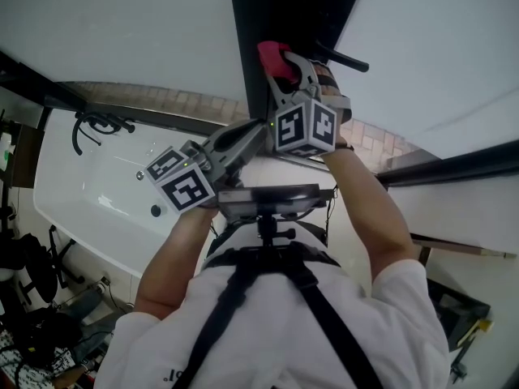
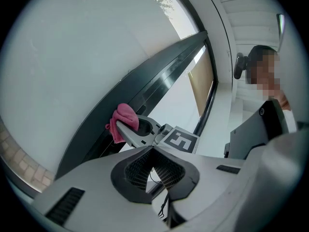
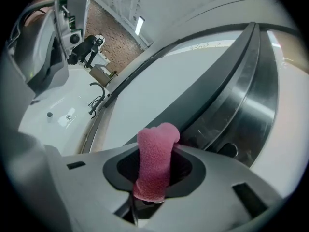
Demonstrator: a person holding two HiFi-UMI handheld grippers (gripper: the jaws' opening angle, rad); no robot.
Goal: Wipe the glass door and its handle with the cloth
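Observation:
The pink cloth (image 3: pixel 154 161) stands up as a thick roll between the jaws of my right gripper (image 3: pixel 155 151), which is shut on it. In the head view that right gripper (image 1: pixel 280 65) is raised and presses the cloth (image 1: pixel 274 55) against the dark vertical frame (image 1: pixel 280 10) between the frosted glass door panels (image 1: pixel 122 31). A brushed metal bar (image 3: pixel 253 110) runs along the dark frame just past the cloth. My left gripper (image 1: pixel 253 134) hangs lower, just left of the right one, its jaws together and holding nothing. From the left gripper view (image 2: pixel 153 151) the cloth (image 2: pixel 124 121) shows ahead.
A white bathtub (image 1: pixel 89 209) with a black tap (image 1: pixel 93 124) lies down to the left. A black lever (image 1: pixel 345 57) juts from the frame to the right of the cloth. Black rails (image 1: pixel 454 168) cross at the right. Bags and cables (image 1: pixel 32 314) crowd the lower left floor.

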